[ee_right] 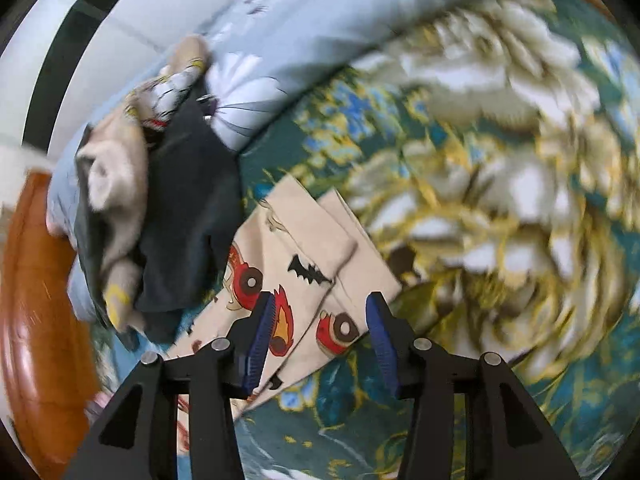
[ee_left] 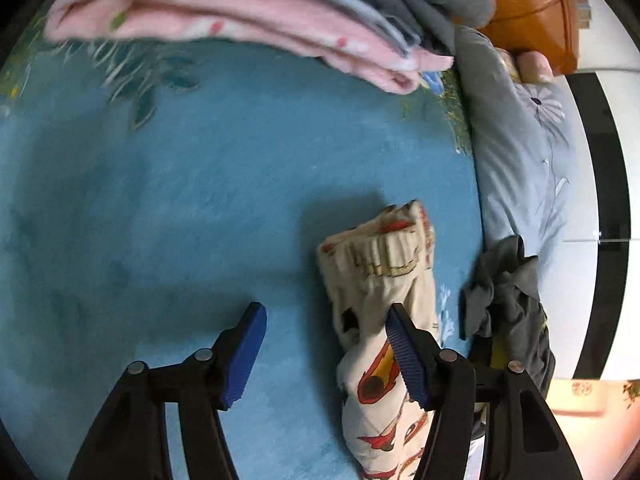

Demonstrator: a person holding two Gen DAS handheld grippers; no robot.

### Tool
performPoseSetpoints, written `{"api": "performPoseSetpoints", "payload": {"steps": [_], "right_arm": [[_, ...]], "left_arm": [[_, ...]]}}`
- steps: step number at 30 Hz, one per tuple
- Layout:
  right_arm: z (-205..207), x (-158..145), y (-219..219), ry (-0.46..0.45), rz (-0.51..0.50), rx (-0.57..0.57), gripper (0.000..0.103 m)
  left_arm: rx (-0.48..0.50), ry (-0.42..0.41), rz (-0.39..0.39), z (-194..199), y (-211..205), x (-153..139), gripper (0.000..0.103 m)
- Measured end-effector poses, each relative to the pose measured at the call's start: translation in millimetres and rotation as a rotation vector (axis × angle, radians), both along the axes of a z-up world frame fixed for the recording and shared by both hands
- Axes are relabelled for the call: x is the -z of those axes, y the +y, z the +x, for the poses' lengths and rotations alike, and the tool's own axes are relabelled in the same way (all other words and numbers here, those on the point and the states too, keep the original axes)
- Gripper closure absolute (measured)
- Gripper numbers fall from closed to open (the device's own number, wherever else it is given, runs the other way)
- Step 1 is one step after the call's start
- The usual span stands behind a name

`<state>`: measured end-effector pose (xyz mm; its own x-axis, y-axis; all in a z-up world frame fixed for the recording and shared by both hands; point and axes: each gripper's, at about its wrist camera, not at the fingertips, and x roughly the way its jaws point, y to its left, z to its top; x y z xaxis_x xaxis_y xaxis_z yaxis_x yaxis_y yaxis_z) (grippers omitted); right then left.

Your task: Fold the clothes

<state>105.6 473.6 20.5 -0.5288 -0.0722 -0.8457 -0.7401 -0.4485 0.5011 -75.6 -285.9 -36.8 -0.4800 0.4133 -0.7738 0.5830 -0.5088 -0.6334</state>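
Note:
Cream children's pants with red car prints (ee_left: 380,280) lie bunched on the blue bedspread (ee_left: 180,200). My left gripper (ee_left: 326,322) is open above the bed, its right finger (ee_left: 404,352) touching the pants near the waistband. In the right wrist view the same pants (ee_right: 304,248) lie flatter, legs side by side on the floral bedspread (ee_right: 500,160). My right gripper (ee_right: 320,336) is open just above the leg ends, holding nothing.
A stack of folded pink and grey clothes (ee_left: 240,16) sits at the far edge. A heap of unfolded dark and beige clothes (ee_right: 160,208) lies beside the pants, also showing in the left view (ee_left: 504,292). A grey flowered pillow (ee_left: 520,152) and orange-brown headboard (ee_left: 532,8) border the bed.

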Motion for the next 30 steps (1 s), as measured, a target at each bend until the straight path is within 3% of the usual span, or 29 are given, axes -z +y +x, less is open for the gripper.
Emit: {"api": "performPoseSetpoints", "payload": {"steps": [4, 8, 11, 12, 13, 14, 20, 23, 26, 27, 28, 30], "right_arm": [[-13.3, 15.6, -7.5, 0.016, -0.046, 0.038, 0.055], [-27.2, 30.8, -1.7, -0.015, -0.023, 0.105, 0.056], [-27.7, 38.6, 6.3, -0.030, -0.046, 0.190, 0.068], [-29.4, 37.7, 7.3, -0.024, -0.054, 0.193, 0.076], [-31.1, 36.5, 8.2, -0.018, -0.061, 0.195, 0.095], [-32.2, 28.3, 6.6, 0.000, -0.046, 0.172, 0.097], [-2.5, -20.5, -1.7, 0.092, 0.111, 0.079, 0.098], [3.6, 13.1, 2.6, -0.031, 0.057, 0.049, 0.098], [15.0, 30.9, 4.0, -0.011, 0.010, 0.102, 0.094], [19.6, 31.9, 4.6, 0.010, 0.005, 0.129, 0.087], [23.0, 32.7, 5.3, 0.011, 0.006, 0.146, 0.073], [27.8, 37.6, 7.1, 0.004, 0.013, 0.172, 0.068]], "left_arm": [[0.024, 0.000, 0.004, -1.0, 5.4, -1.2, 0.038], [0.034, 0.007, 0.011, -2.1, 10.5, -3.2, 0.038], [0.039, 0.010, 0.027, -2.5, 12.8, -1.1, 0.036], [0.042, 0.012, 0.032, -3.0, 13.9, -0.6, 0.036], [0.045, 0.014, 0.038, -3.8, 15.1, -0.4, 0.036], [0.048, 0.017, 0.042, -4.5, 15.4, -0.7, 0.036], [0.033, 0.021, 0.030, -8.0, 9.2, 0.7, 0.036], [0.048, 0.001, 0.018, -12.6, 14.1, 5.5, 0.036], [0.053, 0.011, 0.009, -15.4, 15.3, 4.6, 0.036], [0.042, 0.017, 0.015, -16.1, 14.8, 5.0, 0.036], [0.031, 0.022, 0.021, -16.8, 14.4, 5.3, 0.036], [0.022, 0.024, 0.016, -18.7, 15.0, 6.6, 0.036]]}}
